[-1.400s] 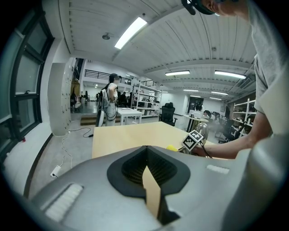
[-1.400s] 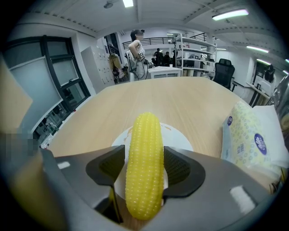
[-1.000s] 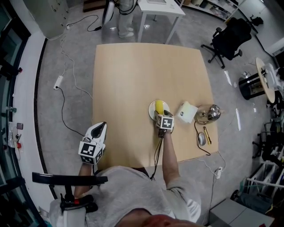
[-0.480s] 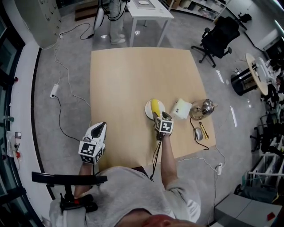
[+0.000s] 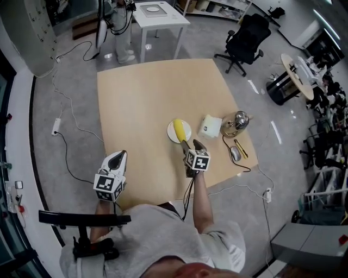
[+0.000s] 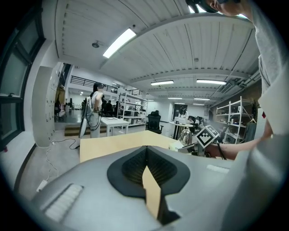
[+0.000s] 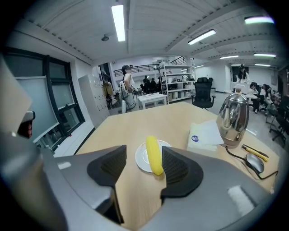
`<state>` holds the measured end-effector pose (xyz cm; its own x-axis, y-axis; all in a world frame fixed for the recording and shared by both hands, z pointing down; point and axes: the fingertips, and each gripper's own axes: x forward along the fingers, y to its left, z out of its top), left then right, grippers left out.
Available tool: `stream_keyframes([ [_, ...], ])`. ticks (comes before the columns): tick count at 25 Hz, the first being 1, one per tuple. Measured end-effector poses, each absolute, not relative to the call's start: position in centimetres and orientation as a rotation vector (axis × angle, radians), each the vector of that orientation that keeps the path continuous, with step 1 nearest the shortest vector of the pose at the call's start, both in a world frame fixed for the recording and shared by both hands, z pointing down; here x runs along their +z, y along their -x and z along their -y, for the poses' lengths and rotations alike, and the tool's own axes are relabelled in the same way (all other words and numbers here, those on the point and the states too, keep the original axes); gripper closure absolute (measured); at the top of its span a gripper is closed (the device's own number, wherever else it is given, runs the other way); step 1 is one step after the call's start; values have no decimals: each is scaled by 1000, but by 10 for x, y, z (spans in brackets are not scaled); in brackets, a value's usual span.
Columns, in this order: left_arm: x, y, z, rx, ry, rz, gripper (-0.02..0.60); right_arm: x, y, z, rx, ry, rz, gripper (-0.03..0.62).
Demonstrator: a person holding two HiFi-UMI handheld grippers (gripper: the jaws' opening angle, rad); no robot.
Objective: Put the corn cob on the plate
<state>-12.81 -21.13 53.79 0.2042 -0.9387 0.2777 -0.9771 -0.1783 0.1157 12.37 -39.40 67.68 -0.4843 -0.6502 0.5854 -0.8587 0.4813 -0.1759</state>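
The yellow corn cob [image 5: 178, 130] lies across the small white plate [image 5: 187, 128] near the middle of the wooden table. In the right gripper view the corn cob [image 7: 154, 154] rests on the plate [image 7: 140, 159], beyond the pads. My right gripper [image 5: 191, 144] hovers just on the near side of the plate, apart from the cob. Its jaws stand wide and are closing, with nothing between them. My left gripper [image 5: 119, 154] hangs off the table's near left edge, jaws together and empty; the left gripper [image 6: 146, 149] looks across the table.
A white tissue pack [image 5: 210, 126], a steel kettle [image 5: 236, 122], a mouse [image 5: 235, 154] and a yellow pen [image 5: 241, 148] sit right of the plate. A black office chair [image 5: 244, 38] and a white table [image 5: 157, 11] stand beyond the far edge. Cables run over the floor at left.
My right gripper has drawn back from the plate toward the near edge and risen; the corn cob stays on the plate. The left gripper has hardly moved.
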Motion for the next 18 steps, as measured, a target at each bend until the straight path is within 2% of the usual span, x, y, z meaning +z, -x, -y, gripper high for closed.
stream_keyframes([
  [18, 530, 93, 200, 195, -2405, 1656, 561, 595, -147, 306, 505, -1437, 2413, 382],
])
